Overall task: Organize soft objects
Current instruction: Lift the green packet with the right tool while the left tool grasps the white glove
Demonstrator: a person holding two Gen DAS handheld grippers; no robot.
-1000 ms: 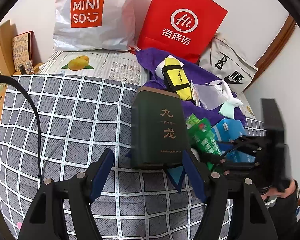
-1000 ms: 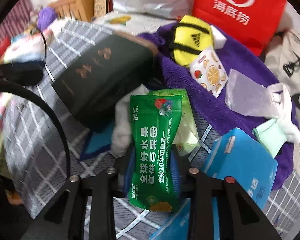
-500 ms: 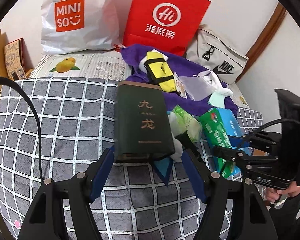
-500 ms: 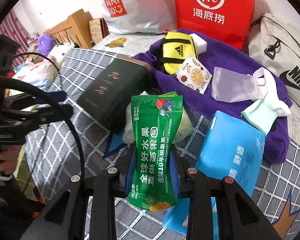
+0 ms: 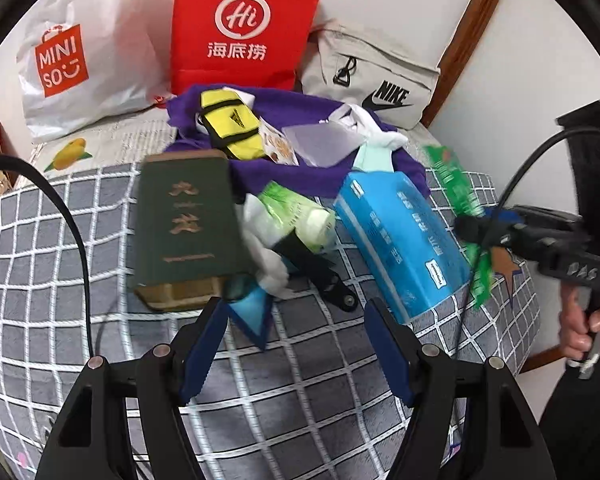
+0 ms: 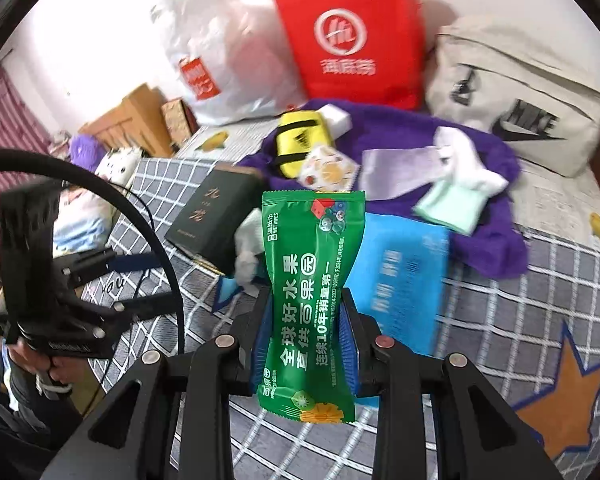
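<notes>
The right gripper (image 6: 306,334) pinches a green wet-wipes packet (image 6: 313,300) at its waist between both blue pads, and the packet stands upright above the checked bedspread (image 6: 500,312). The left gripper (image 5: 292,344) is spread wide with nothing between its fingers, hanging over the bedspread with a dark green box (image 5: 186,226) at 11 o'clock from it. In the right wrist view a blue tissue pack (image 6: 404,276) lies just behind the packet at 2 o'clock, a purple towel (image 6: 480,200) with a yellow pouch (image 6: 300,140) lies farther at 1 o'clock, and a red paper bag (image 6: 352,36) stands at 12 o'clock by the wall.
</notes>
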